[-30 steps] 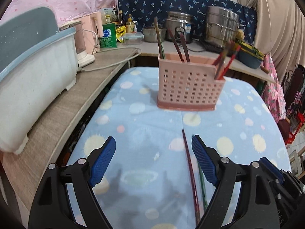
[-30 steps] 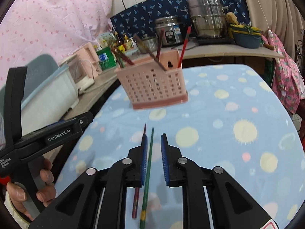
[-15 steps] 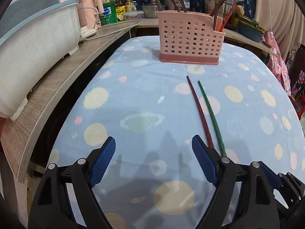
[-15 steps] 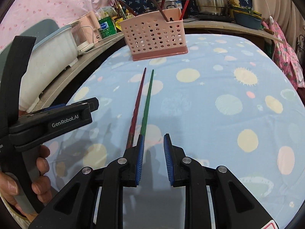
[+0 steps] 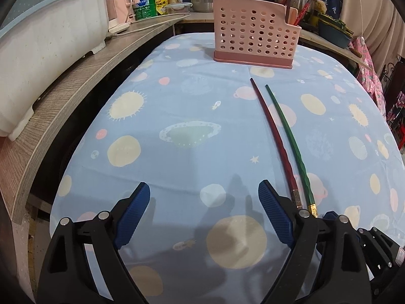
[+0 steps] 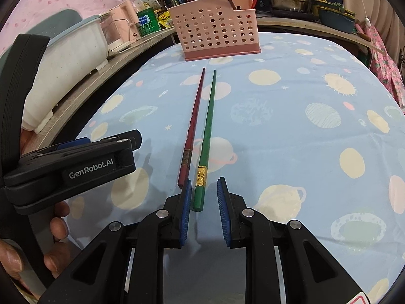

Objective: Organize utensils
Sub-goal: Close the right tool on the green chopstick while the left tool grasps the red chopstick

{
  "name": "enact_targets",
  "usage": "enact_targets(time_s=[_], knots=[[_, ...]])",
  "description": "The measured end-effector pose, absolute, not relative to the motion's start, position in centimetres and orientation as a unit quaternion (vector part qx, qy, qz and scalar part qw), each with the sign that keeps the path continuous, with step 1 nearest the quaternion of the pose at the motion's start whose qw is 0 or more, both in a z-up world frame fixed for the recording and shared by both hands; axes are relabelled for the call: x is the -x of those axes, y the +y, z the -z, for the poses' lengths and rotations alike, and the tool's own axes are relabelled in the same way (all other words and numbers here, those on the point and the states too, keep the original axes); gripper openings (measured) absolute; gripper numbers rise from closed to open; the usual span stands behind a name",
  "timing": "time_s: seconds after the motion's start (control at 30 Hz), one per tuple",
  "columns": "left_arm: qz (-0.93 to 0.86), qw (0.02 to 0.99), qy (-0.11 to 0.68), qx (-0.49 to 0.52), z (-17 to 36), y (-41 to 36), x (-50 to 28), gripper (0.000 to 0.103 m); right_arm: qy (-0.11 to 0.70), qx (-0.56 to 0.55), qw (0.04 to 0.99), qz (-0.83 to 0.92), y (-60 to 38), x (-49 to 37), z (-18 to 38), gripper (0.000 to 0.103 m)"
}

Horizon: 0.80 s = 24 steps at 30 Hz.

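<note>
Green chopstick (image 6: 206,136) flat on desk (image 6: 291,126) beside red chopstick (image 6: 193,124), long axis toward pink caddy (image 6: 215,25); butt between narrowly parted, ungripping right gripper (image 6: 202,200) fingers; left gripper (image 5: 203,214) wide, empty, offset.

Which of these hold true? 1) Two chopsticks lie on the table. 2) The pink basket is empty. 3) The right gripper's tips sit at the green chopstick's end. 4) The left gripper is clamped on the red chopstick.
1) True: a red chopstick and a green chopstick lie side by side on the tablecloth.
2) False: the pink basket already holds chopsticks.
3) True: the right gripper brackets that end, not yet pinching.
4) False: the left gripper is wide open, holding nothing.
</note>
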State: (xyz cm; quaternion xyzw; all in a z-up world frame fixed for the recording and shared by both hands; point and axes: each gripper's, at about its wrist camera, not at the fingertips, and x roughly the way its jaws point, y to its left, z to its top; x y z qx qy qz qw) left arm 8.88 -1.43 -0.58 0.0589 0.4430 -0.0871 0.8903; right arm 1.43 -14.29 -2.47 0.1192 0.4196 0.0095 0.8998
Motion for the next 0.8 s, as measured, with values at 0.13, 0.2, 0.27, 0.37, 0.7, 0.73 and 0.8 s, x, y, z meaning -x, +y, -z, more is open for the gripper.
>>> enact_targets(time_s=[0.13, 0.2, 0.27, 0.37, 0.7, 0.73, 0.8], knots=[[0.088, 0.889, 0.445, -0.056, 0.72, -1.37, -8.88, 0.084, 0.419, -0.116, 0.900, -0.008, -14.12, -1.48, 2.47, 0.022], [0.089, 0.889, 0.446, -0.057, 0.79, -1.42, -8.89, 0.085, 0.419, -0.115, 0.901, -0.008, -14.11, -1.53, 2.46, 0.022], [0.089, 0.889, 0.446, -0.058, 0.83, -1.46, -8.88, 0.085, 0.419, -0.114, 0.901, -0.008, -14.08, -1.51, 2.46, 0.022], [0.089, 0.888, 0.448, -0.058, 0.88, -1.53, -8.85, 0.085, 0.418, -0.110, 0.902, -0.006, -14.03, -1.56, 2.44, 0.021], [0.092, 0.887, 0.449, -0.060, 0.93, -1.80, -8.66, 0.085, 0.417, -0.098, 0.904, 0.010, -14.11, -1.49, 2.57, 0.009], [0.092, 0.886, 0.450, -0.061, 0.95, -1.85, -8.63, 0.085, 0.417, -0.097, 0.904, 0.012, -14.14, -1.50, 2.58, 0.007], [0.094, 0.886, 0.451, -0.062, 0.99, -1.96, -8.58, 0.085, 0.417, -0.099, 0.904, 0.011, -14.31, -1.46, 2.60, 0.007]])
